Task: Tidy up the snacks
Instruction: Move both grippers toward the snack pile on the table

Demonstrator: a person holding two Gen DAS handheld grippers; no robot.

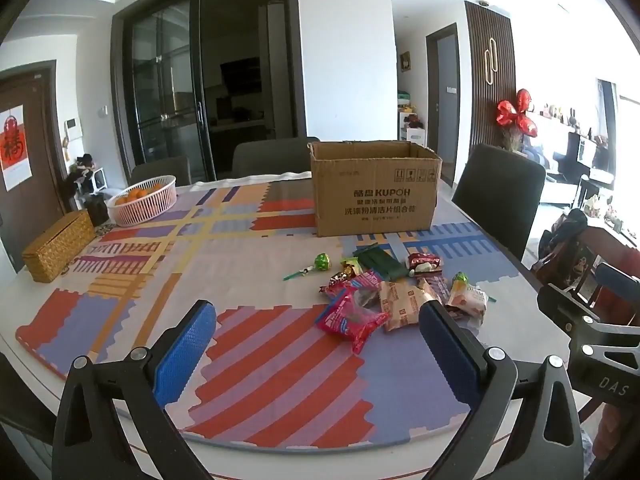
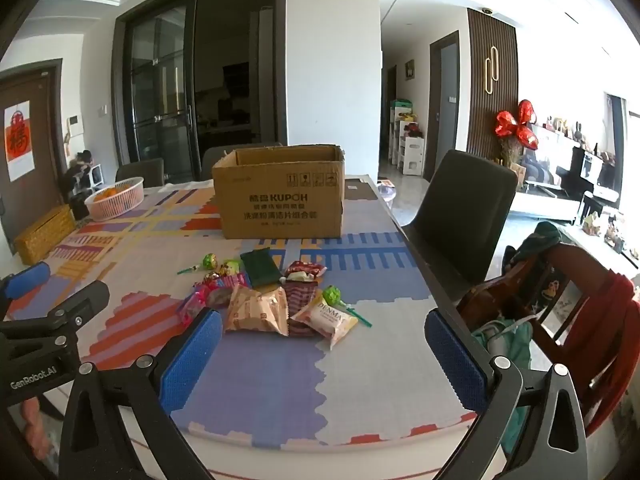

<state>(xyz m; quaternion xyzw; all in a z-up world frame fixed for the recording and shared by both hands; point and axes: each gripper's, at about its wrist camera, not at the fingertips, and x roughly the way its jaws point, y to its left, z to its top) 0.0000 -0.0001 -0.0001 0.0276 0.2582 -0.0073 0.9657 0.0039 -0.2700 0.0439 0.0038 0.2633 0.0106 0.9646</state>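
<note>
So the table mat [image 1: 256,344] is a loud patchwork: red and lilac diagonal stripes, yellow crossing bands, blue comb-like bars toward 1 o'clock. The cardboard box [image 1: 374,196] is plain brown with black print. In the snack pile, a hot pink packet [image 1: 350,318] at 6 o'clock, tan-orange wrappers [image 2: 258,310], a dark green flat pack [image 2: 260,266] at 12, a maroon-and-white bag [image 2: 304,271], and bright green lollipops [image 1: 322,261]. The basket [image 1: 146,202] is pale pink with orange fruit, and the woven box [image 1: 58,246] golden yellow. Both grippers' finger pads [image 1: 184,354] are blue with a dotted texture on black frames.
</note>
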